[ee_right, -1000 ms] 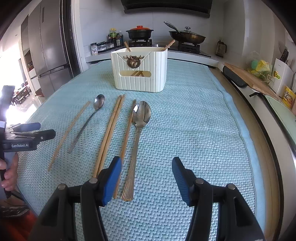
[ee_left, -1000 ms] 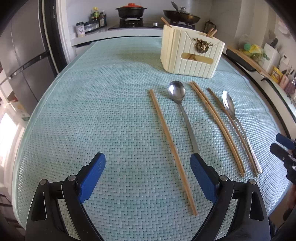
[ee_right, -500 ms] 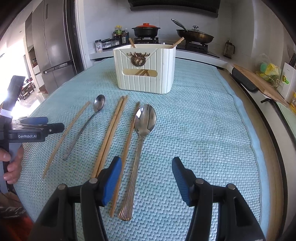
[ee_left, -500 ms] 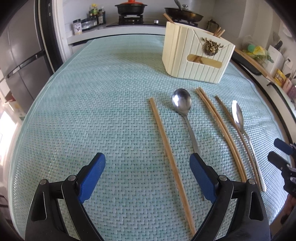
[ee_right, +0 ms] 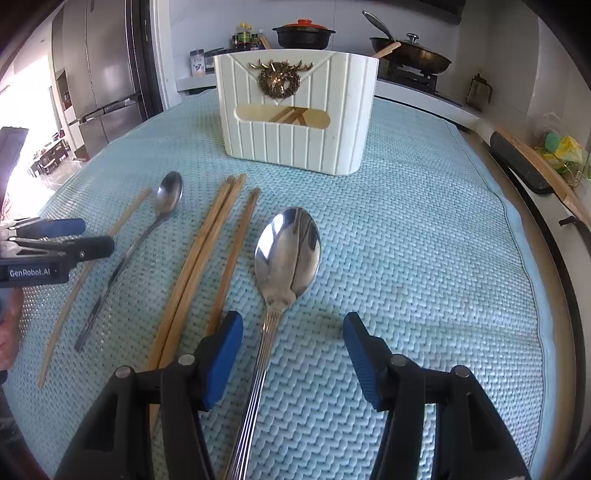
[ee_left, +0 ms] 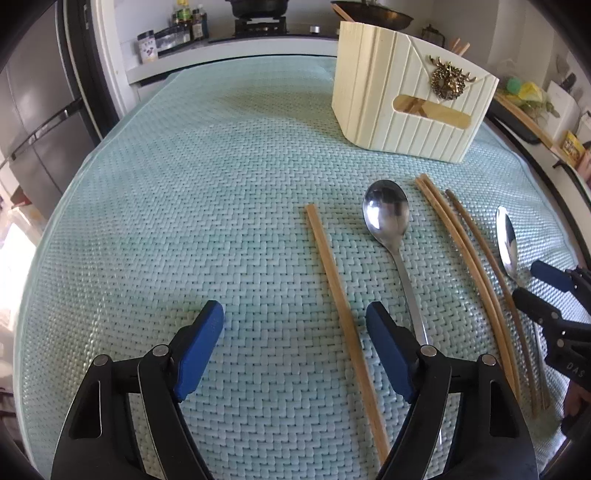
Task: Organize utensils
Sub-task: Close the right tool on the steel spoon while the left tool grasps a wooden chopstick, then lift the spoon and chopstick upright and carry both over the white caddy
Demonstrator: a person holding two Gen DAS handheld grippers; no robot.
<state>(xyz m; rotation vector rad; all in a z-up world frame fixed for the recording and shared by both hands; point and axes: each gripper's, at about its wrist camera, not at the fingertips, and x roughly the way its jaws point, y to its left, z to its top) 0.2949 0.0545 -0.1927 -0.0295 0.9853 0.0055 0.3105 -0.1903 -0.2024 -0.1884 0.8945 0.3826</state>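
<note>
On the teal woven mat [ee_left: 177, 206], a cream utensil holder [ee_left: 406, 103] [ee_right: 295, 140] with chopsticks inside stands at the back. In front of it lie a single chopstick [ee_left: 331, 280], a small spoon [ee_left: 386, 218] [ee_right: 168, 194], a chopstick pair [ee_left: 461, 251] [ee_right: 207, 243], one more chopstick [ee_right: 236, 243] and a large spoon [ee_left: 508, 236] [ee_right: 288, 251]. My left gripper [ee_left: 295, 321] [ee_right: 92, 234] is closing. The single chopstick lies under the gap near its right finger, untouched. My right gripper [ee_right: 293, 332] [ee_left: 535, 286] is open and straddles the large spoon's handle without pressing on it.
A stove with a red-lidded pot [ee_right: 304, 33] and a wok [ee_right: 410, 51] sits behind the mat. A steel fridge [ee_right: 103, 74] stands at the left. A wooden board [ee_right: 539, 166] runs along the right counter. A person's hand [ee_right: 7, 332] holds the left gripper.
Both grippers have moved forward and lower toward the utensils. The left jaws have narrowed. The large spoon's handle now lies between the right fingers.
</note>
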